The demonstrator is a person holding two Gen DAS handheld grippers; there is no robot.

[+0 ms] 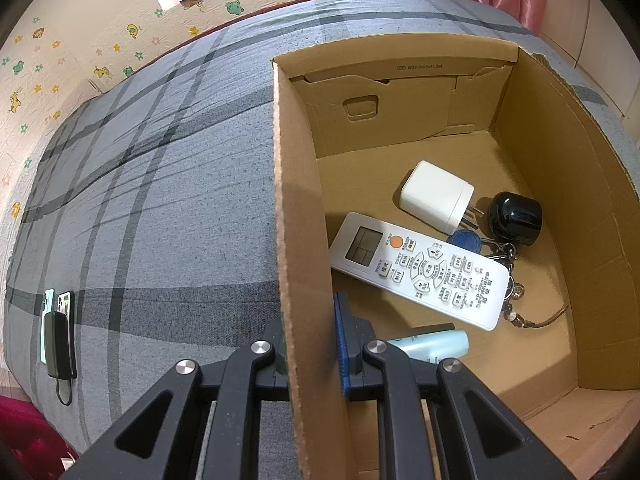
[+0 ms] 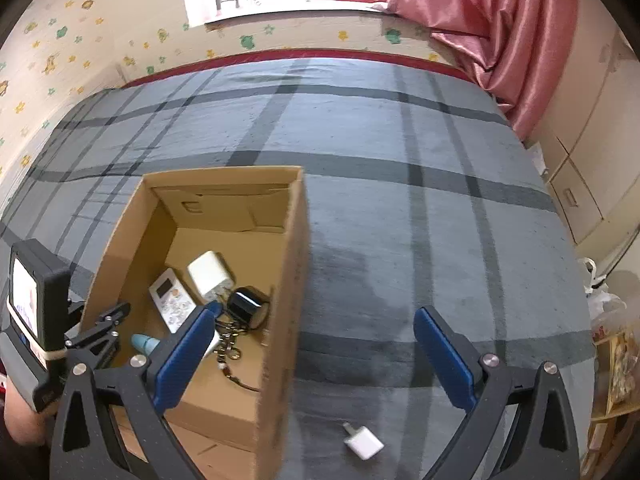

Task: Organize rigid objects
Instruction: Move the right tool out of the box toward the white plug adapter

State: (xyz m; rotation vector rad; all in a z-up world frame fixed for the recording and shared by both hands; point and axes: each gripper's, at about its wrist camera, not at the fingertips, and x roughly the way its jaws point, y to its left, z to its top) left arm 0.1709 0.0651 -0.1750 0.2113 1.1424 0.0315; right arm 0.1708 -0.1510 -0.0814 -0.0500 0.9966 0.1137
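- Cardboard box [image 1: 304, 240]: stands open-topped on the bed [image 1: 160, 200], which has a grey plaid cover. Its long axis runs away from both cameras toward the far wall.
- Left gripper [image 1: 316, 344]: clamped on the box's near left wall, one finger outside and the blue-padded finger inside, jaws narrow.
- Right gripper [image 2: 320, 356]: jaws wide apart, nothing between the pads; it hangs over the bed just right of the box, with its left finger in front of the box interior in the right wrist view.
- Remote control [image 1: 420, 272]: white, lying flat on the box floor, buttons up. Its long axis is diagonal; the display end points toward the left wall.
- Large white charger [image 1: 436, 196]: lying in the box just beyond the remote, prongs pointing toward the right wall.
- Black round case [image 1: 516, 216]: beside the charger's prongs, near the right wall.
- Keys [image 1: 508, 256]: with a blue tag and beaded cord, partly under the remote's far end.
- Pale blue tube [image 1: 436, 344]: at the near end of the box, just beside the left gripper's inner finger.
- Small white charger [image 2: 364, 440]: lying on the bed outside the box, below the open right gripper, prongs pointing up-left in the picture.
- Phones [image 1: 58, 320]: on the bed, well apart to the left of the box.
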